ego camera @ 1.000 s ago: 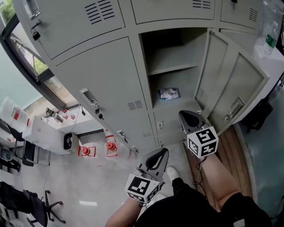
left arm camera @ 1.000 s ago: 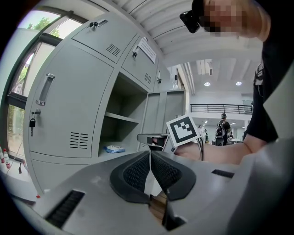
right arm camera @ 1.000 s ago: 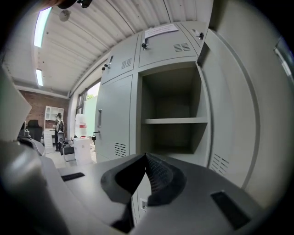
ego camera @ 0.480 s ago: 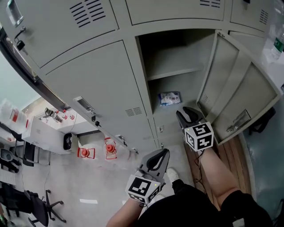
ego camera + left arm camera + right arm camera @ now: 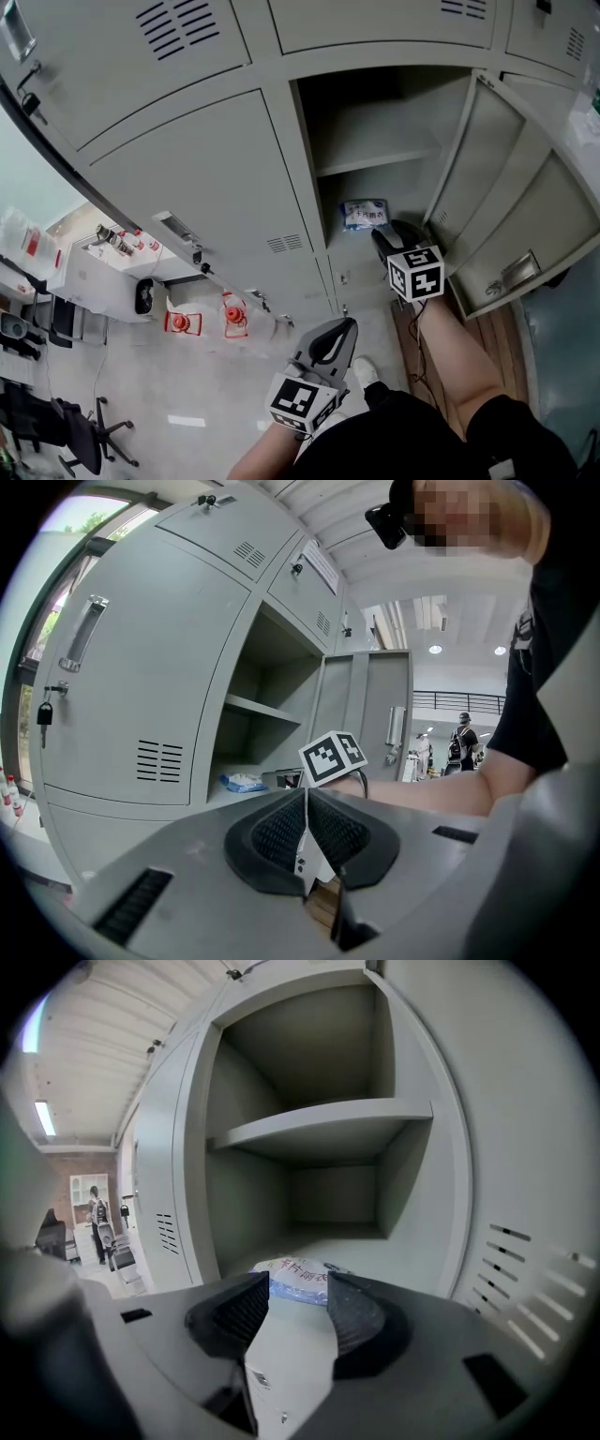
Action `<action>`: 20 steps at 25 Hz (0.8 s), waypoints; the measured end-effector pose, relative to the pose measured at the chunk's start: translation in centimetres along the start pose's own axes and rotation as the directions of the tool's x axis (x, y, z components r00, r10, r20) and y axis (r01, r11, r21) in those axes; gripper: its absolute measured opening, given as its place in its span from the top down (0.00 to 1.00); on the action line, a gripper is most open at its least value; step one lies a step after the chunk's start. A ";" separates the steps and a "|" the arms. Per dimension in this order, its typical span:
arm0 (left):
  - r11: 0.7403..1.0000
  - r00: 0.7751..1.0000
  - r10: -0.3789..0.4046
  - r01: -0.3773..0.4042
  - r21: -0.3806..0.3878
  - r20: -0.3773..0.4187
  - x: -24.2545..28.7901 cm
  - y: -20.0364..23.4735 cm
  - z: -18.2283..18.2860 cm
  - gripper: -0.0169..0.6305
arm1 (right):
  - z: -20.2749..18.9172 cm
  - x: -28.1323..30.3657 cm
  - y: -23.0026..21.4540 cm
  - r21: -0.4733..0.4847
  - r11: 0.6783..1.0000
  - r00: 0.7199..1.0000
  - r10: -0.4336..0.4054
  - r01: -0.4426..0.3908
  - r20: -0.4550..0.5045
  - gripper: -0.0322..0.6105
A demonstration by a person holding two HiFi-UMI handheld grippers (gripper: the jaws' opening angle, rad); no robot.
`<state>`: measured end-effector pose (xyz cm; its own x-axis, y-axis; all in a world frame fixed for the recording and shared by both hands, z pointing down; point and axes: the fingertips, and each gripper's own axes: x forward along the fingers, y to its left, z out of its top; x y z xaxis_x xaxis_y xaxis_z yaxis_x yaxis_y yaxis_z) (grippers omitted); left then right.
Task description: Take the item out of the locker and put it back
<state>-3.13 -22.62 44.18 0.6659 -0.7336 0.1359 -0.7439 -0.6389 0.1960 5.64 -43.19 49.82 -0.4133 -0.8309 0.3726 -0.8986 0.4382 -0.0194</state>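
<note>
Right gripper view: right tongs [image 5: 298, 1290], just opening empty, face packet [image 5: 298, 1275] beneath shelf [image 5: 319, 1124].

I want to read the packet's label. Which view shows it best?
The right gripper view: the packet lies close, its print visible. The head view shows it small from above; the left gripper view, tiny.

The open locker [image 5: 375, 103] has a shelf [image 5: 375, 155] inside. Under the shelf, a small blue and white packet [image 5: 364, 215] lies flat on the locker's floor [image 5: 389, 1258].
</note>
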 end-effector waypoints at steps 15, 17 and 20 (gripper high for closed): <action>0.998 0.998 0.055 -0.055 -0.036 -0.002 0.5 1.9 -0.3 0.94 | -1.4 4.1 -1.2 -0.065 0.998 0.996 -0.005 -0.001 -0.095 0.53; 0.998 0.998 0.058 -0.058 -0.028 -0.006 0.6 2.2 -0.5 0.94 | -1.7 4.3 -1.2 -0.067 0.998 0.994 -0.006 -0.001 -0.106 0.53; 0.997 0.998 0.064 -0.064 -0.036 -0.004 0.6 2.4 -0.5 0.94 | -1.9 4.5 -1.2 -0.063 0.998 0.993 -0.003 -0.004 -0.118 0.56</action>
<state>-4.44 -24.46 45.22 0.6170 -0.7721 0.1523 -0.7827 -0.5817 0.2213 5.12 -46.80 53.30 -0.3904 -0.7859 0.4795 -0.8858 0.4626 0.0372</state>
